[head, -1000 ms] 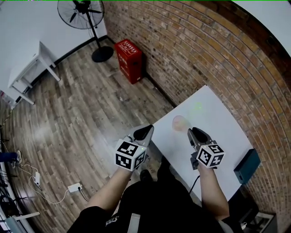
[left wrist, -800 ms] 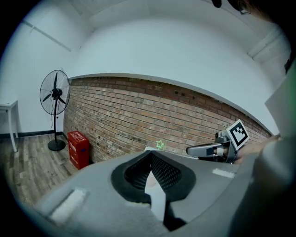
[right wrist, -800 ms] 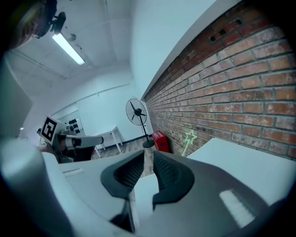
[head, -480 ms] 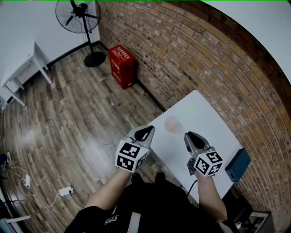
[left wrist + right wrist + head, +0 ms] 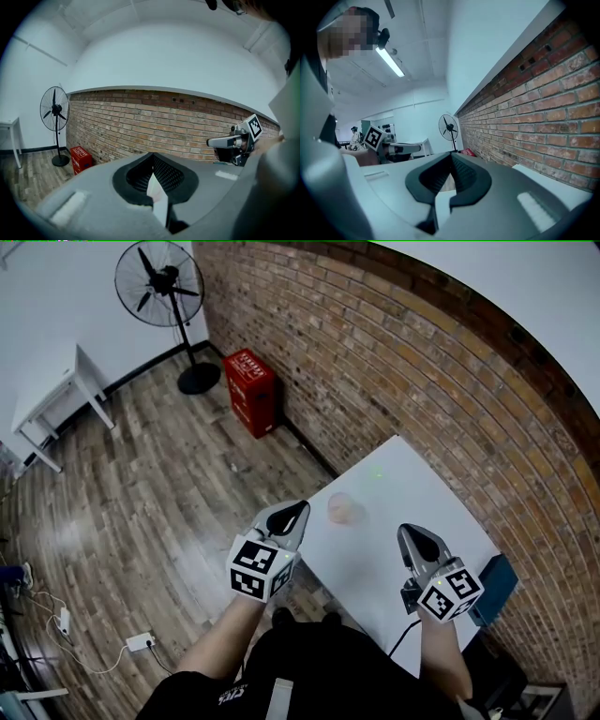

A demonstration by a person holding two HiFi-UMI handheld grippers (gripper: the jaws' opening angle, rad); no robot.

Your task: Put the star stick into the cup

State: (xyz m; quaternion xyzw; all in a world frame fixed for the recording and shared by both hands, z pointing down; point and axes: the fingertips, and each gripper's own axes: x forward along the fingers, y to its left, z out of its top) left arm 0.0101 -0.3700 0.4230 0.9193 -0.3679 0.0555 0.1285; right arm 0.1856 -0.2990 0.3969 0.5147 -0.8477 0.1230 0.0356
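Observation:
A translucent pinkish cup (image 5: 345, 508) stands on the white table (image 5: 403, 512), near its left edge. A small green spot (image 5: 379, 473), too faint to make out its shape, lies on the table beyond the cup. My left gripper (image 5: 292, 514) hovers at the table's left edge, just left of the cup, with its jaws shut and nothing between them. My right gripper (image 5: 412, 538) hangs over the table's near part, right of the cup, also shut and holding nothing. Each gripper view shows the other gripper, the right gripper (image 5: 229, 142) and the left gripper (image 5: 401, 149), in front of the brick wall.
A teal box (image 5: 497, 579) sits at the table's right edge. A brick wall (image 5: 394, 362) runs behind the table. On the wooden floor stand a red crate (image 5: 251, 390), a fan (image 5: 159, 285) and a white side table (image 5: 47, 395); a power strip (image 5: 141, 642) lies near my feet.
My right gripper has drawn back toward me and to the right, away from the cup. The left gripper stays by the table's left edge. The head view has shifted slightly.

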